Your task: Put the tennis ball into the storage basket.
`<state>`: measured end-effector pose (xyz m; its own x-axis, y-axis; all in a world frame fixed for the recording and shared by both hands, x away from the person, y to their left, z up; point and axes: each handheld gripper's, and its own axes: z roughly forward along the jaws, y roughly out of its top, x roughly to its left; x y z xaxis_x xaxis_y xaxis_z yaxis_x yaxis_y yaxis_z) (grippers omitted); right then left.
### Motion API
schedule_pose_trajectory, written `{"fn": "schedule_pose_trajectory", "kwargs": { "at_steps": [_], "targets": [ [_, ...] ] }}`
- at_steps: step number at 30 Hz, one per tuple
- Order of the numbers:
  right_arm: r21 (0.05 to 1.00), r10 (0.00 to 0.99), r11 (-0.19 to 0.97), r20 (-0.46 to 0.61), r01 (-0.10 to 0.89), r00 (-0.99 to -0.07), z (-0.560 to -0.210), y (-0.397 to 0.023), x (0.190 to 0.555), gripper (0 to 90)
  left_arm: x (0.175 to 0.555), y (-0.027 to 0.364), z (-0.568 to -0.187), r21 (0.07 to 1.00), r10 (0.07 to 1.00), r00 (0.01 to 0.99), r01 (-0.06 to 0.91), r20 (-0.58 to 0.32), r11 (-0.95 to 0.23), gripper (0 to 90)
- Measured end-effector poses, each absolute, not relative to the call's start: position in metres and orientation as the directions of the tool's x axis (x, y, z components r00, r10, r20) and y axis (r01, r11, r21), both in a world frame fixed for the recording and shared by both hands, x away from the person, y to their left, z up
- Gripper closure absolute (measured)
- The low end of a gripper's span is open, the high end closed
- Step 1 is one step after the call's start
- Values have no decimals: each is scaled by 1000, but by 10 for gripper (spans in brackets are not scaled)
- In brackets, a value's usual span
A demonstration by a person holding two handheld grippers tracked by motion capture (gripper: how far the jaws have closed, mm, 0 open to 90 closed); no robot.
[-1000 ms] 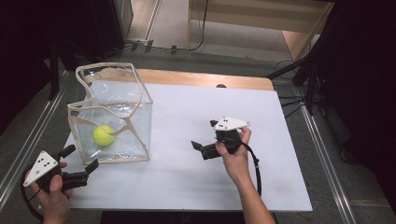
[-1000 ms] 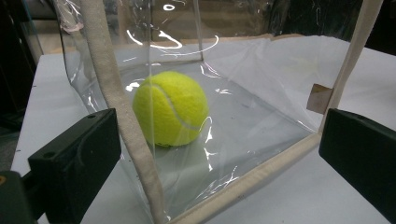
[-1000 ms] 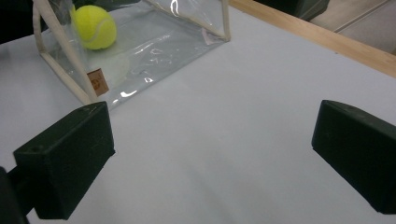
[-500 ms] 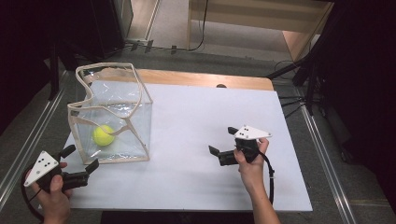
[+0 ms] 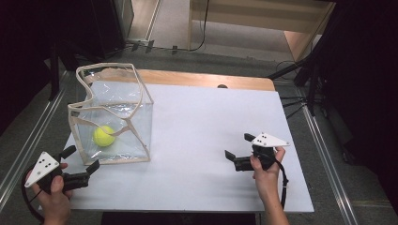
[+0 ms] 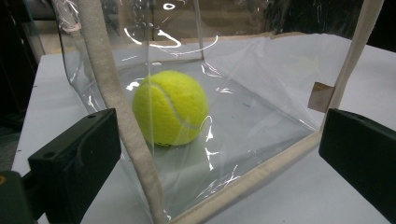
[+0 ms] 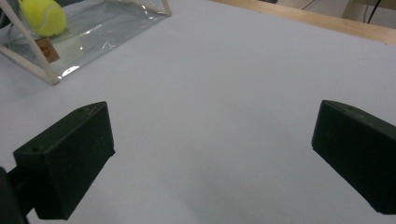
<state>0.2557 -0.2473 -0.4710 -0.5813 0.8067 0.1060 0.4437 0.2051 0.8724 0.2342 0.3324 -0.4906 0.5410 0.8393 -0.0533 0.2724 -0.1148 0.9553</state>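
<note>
I have drawn my right gripper point(image 5: 238, 151) back toward the table's point(image 5: 197, 126) right edge, jaws spread, empty. My left gripper point(image 5: 80, 160), spread, faces the clear bag point(image 5: 136, 101) holding the tennis ball point(image 5: 104, 136).

A yellow-green felt tennis ball point(image 5: 103, 136) rests on the floor of a clear plastic cube-shaped bag with beige fabric edging point(image 5: 143, 96), upright and open-topped, apparently slightly crumpled, on the white surface's point(image 5: 211, 126) left side.
</note>
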Motion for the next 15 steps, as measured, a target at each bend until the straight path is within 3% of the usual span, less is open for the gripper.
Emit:
{"fn": "schedule_pose_trajectory", "kwargs": {
  "at_steps": [15],
  "targets": [
    [862,845,168,124,479,-520,-481,-280,241,0,234,332,-491,955,839,542,272,-50,-119,0]
  ]
}}
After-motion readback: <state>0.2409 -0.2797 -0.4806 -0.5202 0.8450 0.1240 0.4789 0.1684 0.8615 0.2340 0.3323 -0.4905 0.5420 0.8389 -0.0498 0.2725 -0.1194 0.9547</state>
